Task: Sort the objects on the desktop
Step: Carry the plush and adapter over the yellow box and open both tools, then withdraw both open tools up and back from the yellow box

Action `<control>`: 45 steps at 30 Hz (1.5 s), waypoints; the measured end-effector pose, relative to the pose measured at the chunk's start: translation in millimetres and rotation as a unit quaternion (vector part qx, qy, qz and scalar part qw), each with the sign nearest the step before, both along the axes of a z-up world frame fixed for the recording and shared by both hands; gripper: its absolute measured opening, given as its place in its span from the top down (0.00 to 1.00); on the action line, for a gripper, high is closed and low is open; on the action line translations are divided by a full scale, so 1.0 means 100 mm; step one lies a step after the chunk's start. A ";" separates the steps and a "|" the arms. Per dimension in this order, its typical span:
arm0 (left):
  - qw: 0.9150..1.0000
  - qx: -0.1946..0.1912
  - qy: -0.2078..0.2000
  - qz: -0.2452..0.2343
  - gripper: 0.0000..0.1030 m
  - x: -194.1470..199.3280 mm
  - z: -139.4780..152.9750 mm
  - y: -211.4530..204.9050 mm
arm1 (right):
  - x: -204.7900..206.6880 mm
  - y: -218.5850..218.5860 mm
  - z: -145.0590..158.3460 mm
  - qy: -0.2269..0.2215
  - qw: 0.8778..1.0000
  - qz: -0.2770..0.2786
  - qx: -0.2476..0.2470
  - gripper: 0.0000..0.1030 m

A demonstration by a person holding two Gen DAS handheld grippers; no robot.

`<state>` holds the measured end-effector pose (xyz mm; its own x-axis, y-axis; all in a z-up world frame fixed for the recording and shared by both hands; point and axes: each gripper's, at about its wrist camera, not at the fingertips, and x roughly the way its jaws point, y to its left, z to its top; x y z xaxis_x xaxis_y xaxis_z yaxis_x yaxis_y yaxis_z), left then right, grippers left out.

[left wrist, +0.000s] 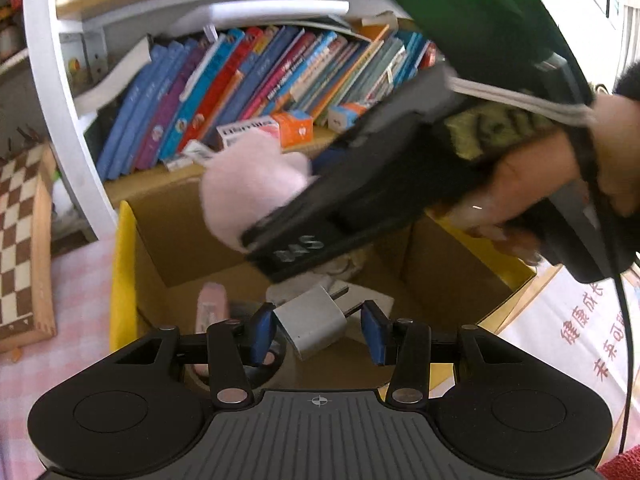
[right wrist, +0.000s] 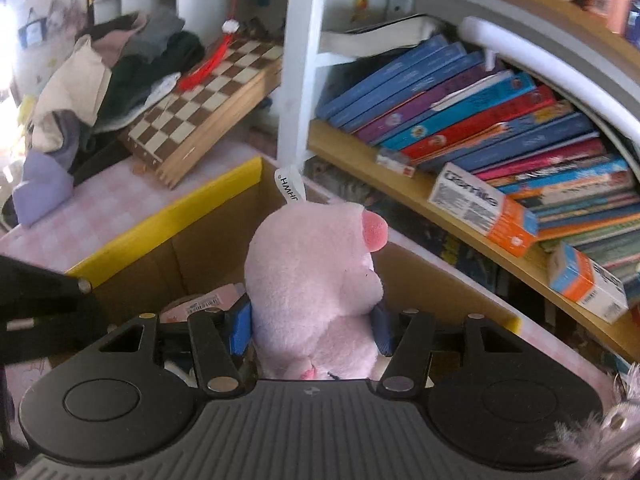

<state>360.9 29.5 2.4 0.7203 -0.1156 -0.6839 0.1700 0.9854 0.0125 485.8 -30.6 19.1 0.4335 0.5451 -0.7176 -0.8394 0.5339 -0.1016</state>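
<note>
My right gripper (right wrist: pixel 314 330) is clamped on a pink plush toy (right wrist: pixel 316 280), held above the open cardboard box (left wrist: pixel 124 264). My left gripper (left wrist: pixel 318 334) is spread wide over a grey plug adapter (left wrist: pixel 312 322) lying inside the box, gripping nothing

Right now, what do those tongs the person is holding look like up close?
Each is a black plastic tool with a ribbed grey-black base, two round discs at the sides and silver rivets on hinged black links. The fingers carry blue pads. The left tongs bear a small crosshair mark. The right tongs look the same; seen from the left camera, their black body has white lettering, a black cable trails away, and the hand has a patterned cuff.
</note>
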 end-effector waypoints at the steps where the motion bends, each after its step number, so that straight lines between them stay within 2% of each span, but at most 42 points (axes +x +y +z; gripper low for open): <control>1: 1.000 -0.004 0.001 0.001 0.57 0.01 -0.01 0.01 | 0.02 0.05 -0.02 0.002 1.000 0.004 -0.004 0.47; 14: 0.999 -0.027 0.018 0.009 0.56 0.10 -0.08 0.12 | 0.16 0.38 -0.26 0.015 0.998 0.039 -0.045 0.45; 20: 0.999 -0.027 0.016 0.013 0.56 0.08 -0.08 0.11 | 0.19 0.38 -0.29 0.018 0.999 0.029 -0.038 0.43; 22: 1.000 -0.014 0.005 0.012 0.56 0.05 -0.05 0.08 | 0.19 0.34 -0.28 0.019 0.999 0.029 -0.026 0.40; 25: 1.000 -0.001 -0.007 0.008 0.54 0.00 -0.03 0.04 | 0.16 0.29 -0.22 0.011 1.000 0.028 -0.008 0.28; 27: 1.000 0.003 -0.013 0.009 0.53 -0.02 0.00 0.02 | 0.15 0.25 -0.16 0.007 1.000 0.024 0.002 0.26; 29: 1.000 0.004 -0.024 0.009 0.41 -0.06 0.04 0.01 | 0.13 0.20 -0.10 0.001 1.000 0.018 0.010 0.22; 31: 0.999 0.012 -0.043 0.014 0.33 -0.11 0.08 -0.01 | 0.09 0.12 -0.04 -0.002 1.000 0.006 0.019 0.20; 37: 0.996 0.024 -0.083 0.020 0.21 -0.31 0.25 -0.07 | -0.07 -0.13 0.19 -0.005 0.998 -0.032 0.052 0.17; 45: 0.991 0.026 -0.119 0.050 0.12 -0.73 0.47 -0.04 | -0.54 -0.52 0.46 -0.050 0.991 -0.081 0.090 0.12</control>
<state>288.1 25.2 49.3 0.8684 -0.0042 -0.4958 0.0571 0.9942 0.0917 432.2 -82.4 65.2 0.5900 0.5775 -0.5643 -0.7315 0.6782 -0.0708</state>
